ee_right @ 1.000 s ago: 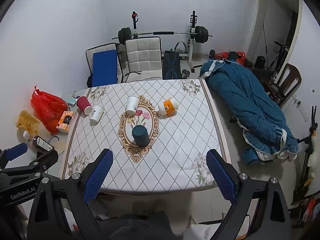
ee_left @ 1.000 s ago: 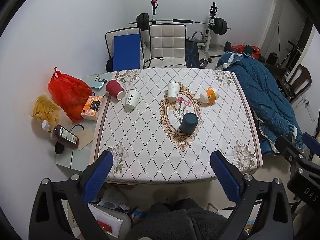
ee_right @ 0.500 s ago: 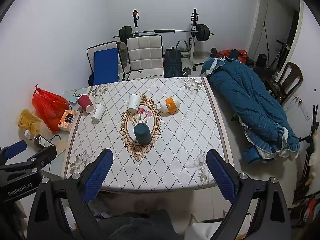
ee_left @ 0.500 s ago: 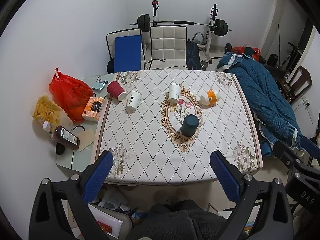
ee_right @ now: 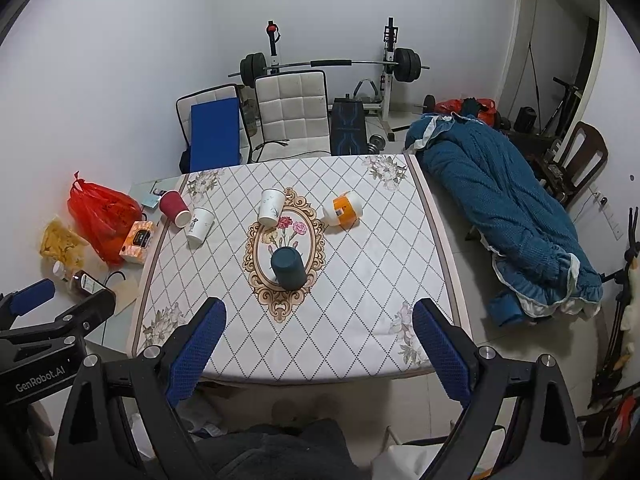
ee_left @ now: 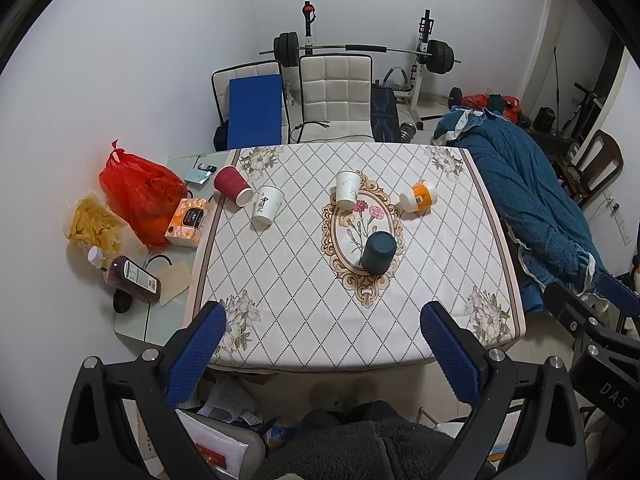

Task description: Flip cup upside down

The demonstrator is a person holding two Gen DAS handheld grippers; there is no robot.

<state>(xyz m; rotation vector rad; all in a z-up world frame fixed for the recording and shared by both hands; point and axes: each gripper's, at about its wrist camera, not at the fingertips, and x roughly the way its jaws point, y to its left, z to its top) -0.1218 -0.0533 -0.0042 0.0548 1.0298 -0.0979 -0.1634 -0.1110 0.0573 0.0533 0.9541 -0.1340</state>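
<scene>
A dark teal cup (ee_left: 378,251) (ee_right: 288,269) stands upside down on the tablecloth's floral oval. A white paper cup (ee_left: 346,188) (ee_right: 271,207) stands upright behind it. Another white cup (ee_left: 267,205) (ee_right: 199,219) stands at the left. A maroon cup (ee_left: 232,191) (ee_right: 175,207) and an orange-and-white cup (ee_left: 418,197) (ee_right: 343,209) lie on their sides. My left gripper (ee_left: 322,344) and right gripper (ee_right: 318,338) are both open and empty, held high above the table's near edge, far from the cups.
The table (ee_left: 304,320) carries a diamond-pattern cloth. A side surface at the left holds a red bag (ee_left: 138,192), a tissue box (ee_left: 188,222) and a sauce bottle (ee_left: 132,278). Chairs (ee_left: 336,98) and a barbell rack stand behind. A blue-quilted bed (ee_right: 504,216) lies at the right.
Both views have drifted slightly back and up, so the table sits a little lower in frame. The cups have not moved and both grippers stay open.
</scene>
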